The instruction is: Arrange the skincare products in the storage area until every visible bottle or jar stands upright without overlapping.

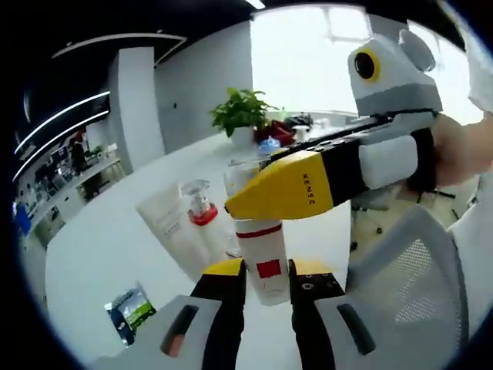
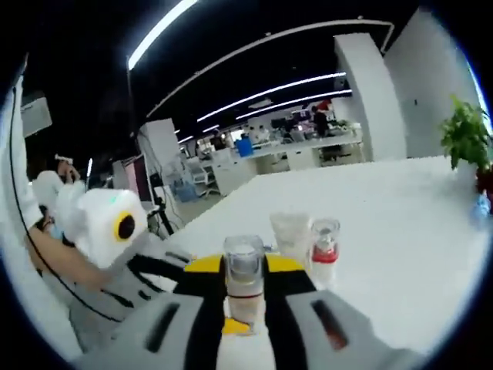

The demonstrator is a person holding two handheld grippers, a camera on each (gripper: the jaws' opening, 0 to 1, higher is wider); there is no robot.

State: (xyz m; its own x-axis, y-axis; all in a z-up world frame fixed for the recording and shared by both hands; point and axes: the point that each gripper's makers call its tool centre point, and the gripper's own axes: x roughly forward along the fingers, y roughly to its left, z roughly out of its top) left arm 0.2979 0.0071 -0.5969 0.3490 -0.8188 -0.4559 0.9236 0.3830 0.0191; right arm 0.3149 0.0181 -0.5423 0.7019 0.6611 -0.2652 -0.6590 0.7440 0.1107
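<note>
Findings. My left gripper (image 1: 266,279) pinches the lower body of a white bottle with a red band (image 1: 262,258), jaws pressed against both sides. My right gripper (image 2: 243,297) grips the same bottle at its clear cap (image 2: 243,260), one jaw either side. In the left gripper view the right gripper's yellow jaw crosses over the bottle's top. The bottle is held over the near part of the white table (image 1: 108,239); whether its base touches the surface I cannot tell, as my jaws cover it.

Just beyond stands a second bottle with a red collar and clear cap (image 1: 199,202), upright, close against a pale flat box (image 1: 173,227) that leans behind it. A small blue-green sachet (image 1: 129,310) lies on the table to the near left, well apart. A potted plant (image 1: 242,112) stands at the far edge.

Recommendation. I should keep the lower grip firm and the cap grip light, hold the bottle vertical, and set it down beside the red-collared bottle with a clear gap, releasing the cap first.
</note>
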